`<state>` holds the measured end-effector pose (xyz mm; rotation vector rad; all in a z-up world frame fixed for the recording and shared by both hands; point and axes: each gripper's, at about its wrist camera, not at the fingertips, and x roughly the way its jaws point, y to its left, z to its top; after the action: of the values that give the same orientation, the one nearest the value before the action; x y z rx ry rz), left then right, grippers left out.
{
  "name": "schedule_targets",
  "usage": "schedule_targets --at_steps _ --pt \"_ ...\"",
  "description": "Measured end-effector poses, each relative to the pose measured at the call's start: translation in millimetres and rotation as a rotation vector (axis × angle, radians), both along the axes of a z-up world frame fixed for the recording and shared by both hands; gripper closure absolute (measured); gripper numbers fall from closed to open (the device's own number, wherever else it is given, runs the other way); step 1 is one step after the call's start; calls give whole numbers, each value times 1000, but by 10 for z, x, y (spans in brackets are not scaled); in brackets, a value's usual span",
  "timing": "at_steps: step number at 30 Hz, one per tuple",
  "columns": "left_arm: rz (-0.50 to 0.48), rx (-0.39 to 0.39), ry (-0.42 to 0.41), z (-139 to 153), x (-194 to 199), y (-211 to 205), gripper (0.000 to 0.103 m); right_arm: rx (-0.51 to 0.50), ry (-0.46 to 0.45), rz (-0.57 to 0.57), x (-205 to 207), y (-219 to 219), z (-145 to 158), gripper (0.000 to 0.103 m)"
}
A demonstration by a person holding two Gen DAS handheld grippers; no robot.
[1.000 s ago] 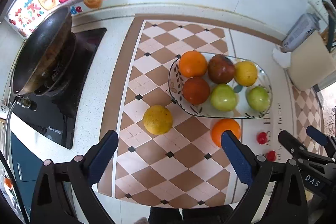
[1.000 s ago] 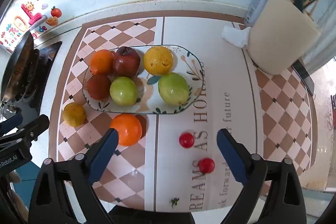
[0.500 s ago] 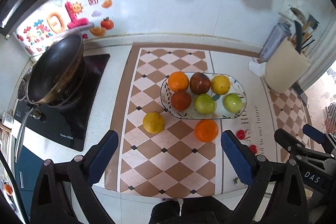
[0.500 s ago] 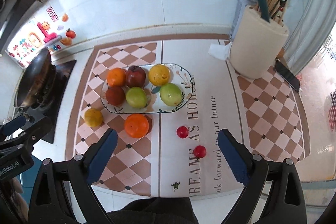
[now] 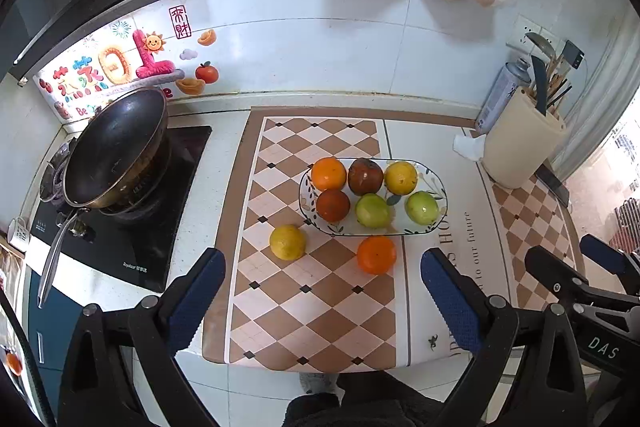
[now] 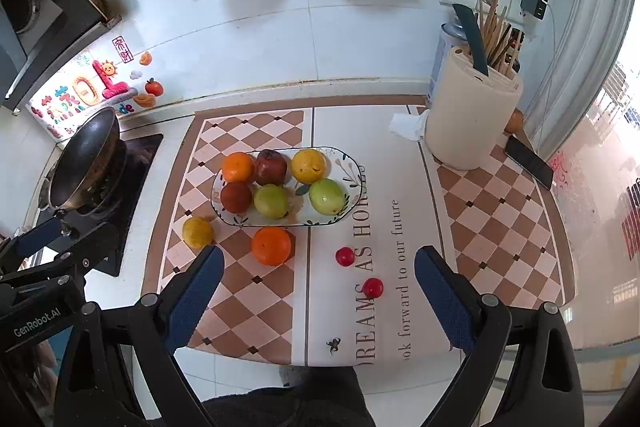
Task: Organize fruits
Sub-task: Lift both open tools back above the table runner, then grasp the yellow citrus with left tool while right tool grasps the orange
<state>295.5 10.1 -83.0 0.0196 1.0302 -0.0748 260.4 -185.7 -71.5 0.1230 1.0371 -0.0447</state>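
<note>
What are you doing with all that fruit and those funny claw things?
Someone is tidying fruit with a gripper in each hand. The left gripper and right gripper are both open and empty, held above the counter. Six fruits already sit on the plate. Outside it, on the mat, are a yellow fruit, an orange and two small red fruits.

The plate (image 6: 352,163) sits mid-counter on the mat (image 6: 280,307) with six fruits in it (two rows of three). Before the plate lie an orange (image 6: 271,245) and, leftward, a lemon (image 6: 197,232); two tomatoes (image 6: 345,256) lie before its right end. The pan (image 6: 86,159) stands left of the plate, the knife block (image 6: 468,123) behind it to the right.
</note>
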Motion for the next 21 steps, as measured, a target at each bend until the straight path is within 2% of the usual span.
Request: schedule_targets --at_steps 6,11,16,21 --pt "14 -8 -11 5 17 3 3 20 5 2 57 10 -30 5" --pt "61 -11 -27 -108 140 105 3 45 27 8 225 -1 -209 5" --pt "96 -1 12 -341 383 267 2 115 104 21 522 -6 -653 5" --pt "165 61 86 -711 711 486 0 191 211 32 900 65 -1336 5"
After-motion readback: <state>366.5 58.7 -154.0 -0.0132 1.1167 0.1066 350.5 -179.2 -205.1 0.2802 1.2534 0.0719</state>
